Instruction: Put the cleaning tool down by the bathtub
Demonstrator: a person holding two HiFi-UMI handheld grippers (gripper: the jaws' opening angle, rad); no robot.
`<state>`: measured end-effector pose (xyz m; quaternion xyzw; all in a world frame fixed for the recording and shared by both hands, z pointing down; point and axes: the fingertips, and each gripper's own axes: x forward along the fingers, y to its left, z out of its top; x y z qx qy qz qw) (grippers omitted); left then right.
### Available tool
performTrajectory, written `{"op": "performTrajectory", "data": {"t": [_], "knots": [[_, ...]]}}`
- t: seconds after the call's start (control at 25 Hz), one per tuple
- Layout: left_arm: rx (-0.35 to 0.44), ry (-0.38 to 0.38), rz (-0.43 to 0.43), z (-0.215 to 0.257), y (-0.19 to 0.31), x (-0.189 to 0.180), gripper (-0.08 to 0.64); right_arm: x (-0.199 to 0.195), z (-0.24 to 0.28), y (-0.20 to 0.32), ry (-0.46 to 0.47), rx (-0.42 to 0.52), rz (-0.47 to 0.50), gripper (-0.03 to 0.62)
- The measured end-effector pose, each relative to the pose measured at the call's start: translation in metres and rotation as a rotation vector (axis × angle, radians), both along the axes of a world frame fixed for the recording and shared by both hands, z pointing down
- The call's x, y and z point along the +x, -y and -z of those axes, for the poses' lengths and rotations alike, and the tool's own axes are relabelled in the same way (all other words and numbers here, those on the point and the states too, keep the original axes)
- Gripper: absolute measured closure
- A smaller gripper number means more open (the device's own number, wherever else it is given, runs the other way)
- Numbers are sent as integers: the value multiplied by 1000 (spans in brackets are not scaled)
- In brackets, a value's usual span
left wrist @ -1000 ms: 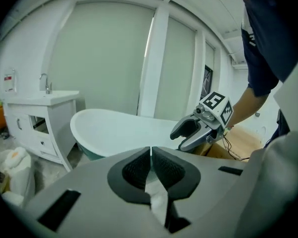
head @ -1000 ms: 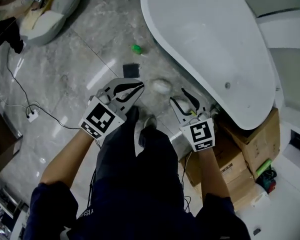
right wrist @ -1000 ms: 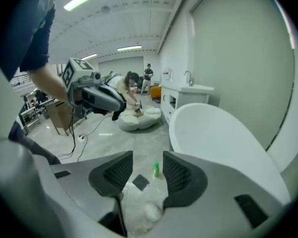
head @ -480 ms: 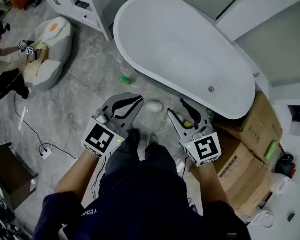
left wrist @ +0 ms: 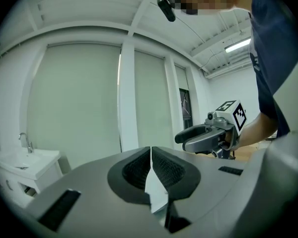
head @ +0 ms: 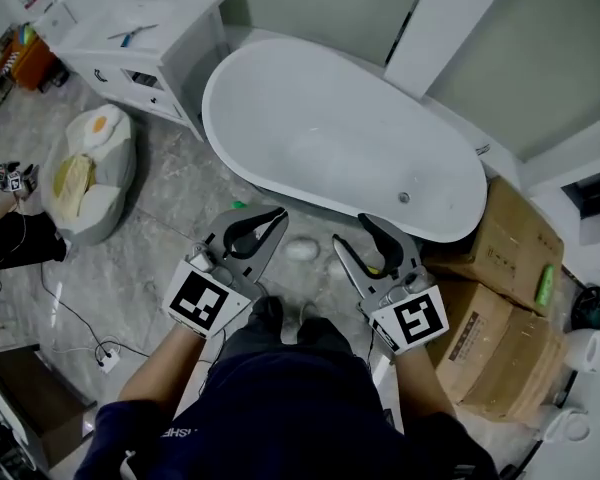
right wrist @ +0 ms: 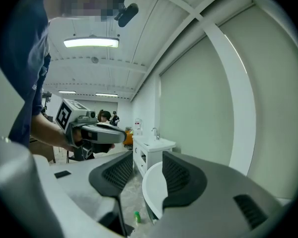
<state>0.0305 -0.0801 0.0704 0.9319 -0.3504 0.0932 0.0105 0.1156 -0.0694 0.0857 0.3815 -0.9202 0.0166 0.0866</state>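
Head view: left gripper (head: 279, 214) closed on nothing; right gripper (head: 351, 231) parted, empty, near bathtub (head: 280, 73).

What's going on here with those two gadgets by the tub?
A person stands beside the white bathtub, holding a pair of tongs in each hand. The left tongs are shut with nothing in them; the right tongs are open and empty. A small white object, possibly the cleaning tool, lies on the floor close by the tub.

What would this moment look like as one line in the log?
left gripper: shut, empty | right gripper: open, empty | white cleaning tool: on floor beside bathtub
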Motion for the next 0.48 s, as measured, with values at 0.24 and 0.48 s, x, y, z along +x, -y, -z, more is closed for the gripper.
{"op": "performTrajectory", "data": {"t": [0.24,0.48], "knots": [[48,-17,-18,30,-4,29,523,27,35,-9,42,61,-34,403],[74,-32,-15,46,-7,45,523,45,52,-15,71,89,-57,420]]}}
